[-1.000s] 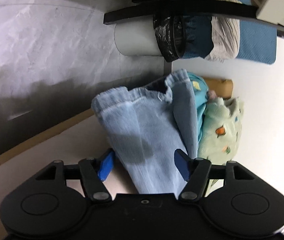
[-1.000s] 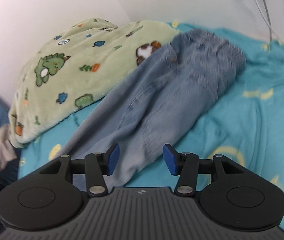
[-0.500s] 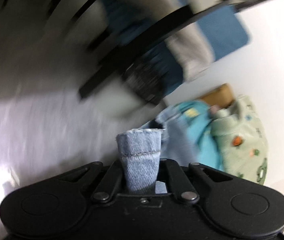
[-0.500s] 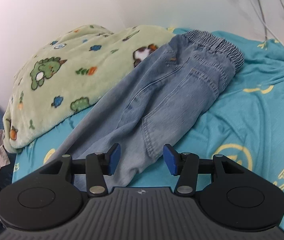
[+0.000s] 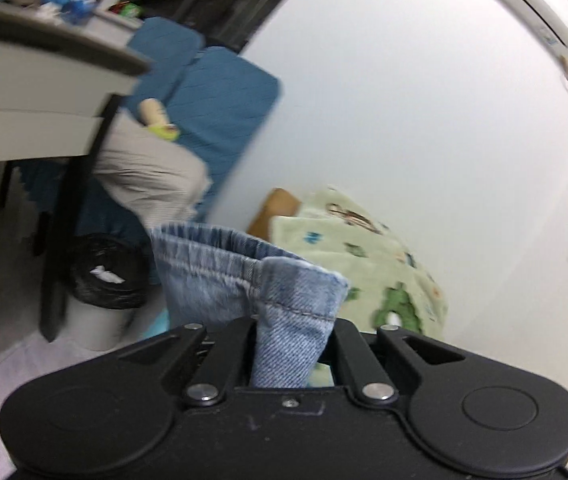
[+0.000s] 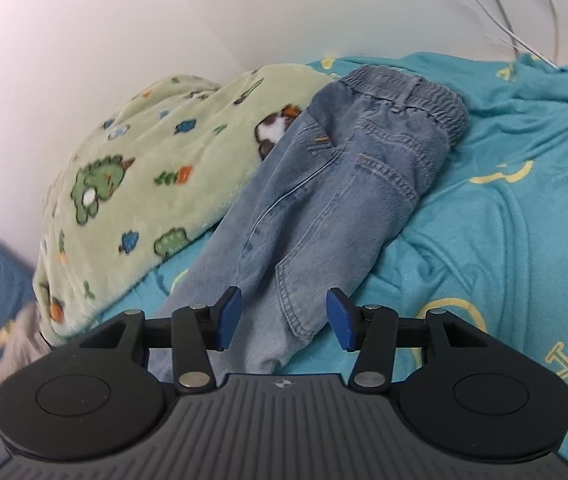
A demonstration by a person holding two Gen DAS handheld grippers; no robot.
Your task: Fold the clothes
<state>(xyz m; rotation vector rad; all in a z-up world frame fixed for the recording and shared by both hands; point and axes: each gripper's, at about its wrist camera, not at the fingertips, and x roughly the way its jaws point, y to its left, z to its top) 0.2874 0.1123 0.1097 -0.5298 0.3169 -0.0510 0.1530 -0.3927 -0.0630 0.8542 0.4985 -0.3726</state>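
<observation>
A teal bedspread (image 6: 504, 240) with yellow letters fills the right and lower part of the right wrist view. On it, running from upper centre down to the bottom centre of the frame, lie small blue jeans (image 6: 324, 200), elastic waistband toward the top, legs stretching down toward the camera. Their left edge overlaps a pale green dinosaur-print blanket (image 6: 143, 168) heaped at left centre against the white wall.

The right gripper (image 6: 284, 314) hangs low in the frame with its blue pads spread wide, one on each side of the jeans' lower leg, not pinching it.

In the left wrist view the left gripper (image 5: 290, 356) at bottom centre is clamped narrow on a hemmed leg end of the jeans (image 5: 296, 320); the waistband shows just behind, centre left. A bin lined with a black bag (image 5: 103, 280) stands at left centre.
</observation>
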